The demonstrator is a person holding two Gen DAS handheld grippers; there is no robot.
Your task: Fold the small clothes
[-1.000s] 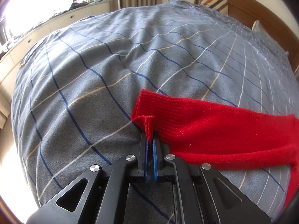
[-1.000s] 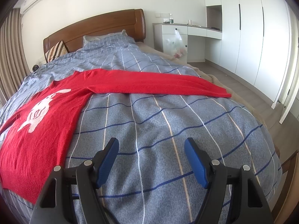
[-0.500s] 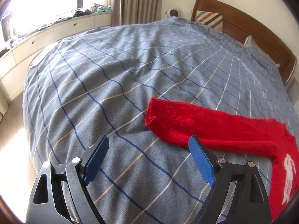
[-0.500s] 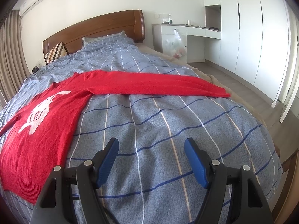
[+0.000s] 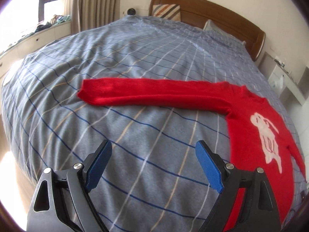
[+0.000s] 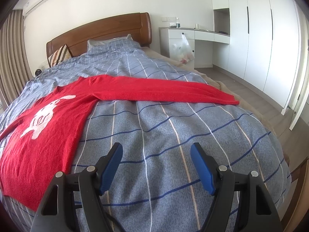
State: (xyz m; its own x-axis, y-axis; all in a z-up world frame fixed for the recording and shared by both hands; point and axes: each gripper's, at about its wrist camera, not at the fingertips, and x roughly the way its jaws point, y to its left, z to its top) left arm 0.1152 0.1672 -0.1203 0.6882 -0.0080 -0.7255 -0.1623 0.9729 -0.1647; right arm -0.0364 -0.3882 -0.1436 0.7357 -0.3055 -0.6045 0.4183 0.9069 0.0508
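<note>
A small red knit sweater (image 5: 249, 116) with a white animal figure lies flat on the bed, front up. In the left wrist view one sleeve (image 5: 146, 92) stretches out to the left. In the right wrist view the sweater (image 6: 48, 119) lies at the left and its other sleeve (image 6: 166, 92) stretches right toward the bed edge. My left gripper (image 5: 153, 164) is open and empty, above the bedcover, short of the sleeve. My right gripper (image 6: 156, 166) is open and empty, above the cover beside the sweater's hem side.
The bed has a grey-blue checked cover (image 5: 135, 54) and a wooden headboard (image 6: 100, 32) with pillows. A window bench with clothes (image 5: 48, 25) runs along the left. A white desk with a hanging plastic bag (image 6: 183, 50) and wardrobes (image 6: 256, 32) stand right of the bed.
My left gripper let go of the sleeve cuff, opened, and drew back and up from it. The sleeve now lies flat. The right gripper has barely moved.
</note>
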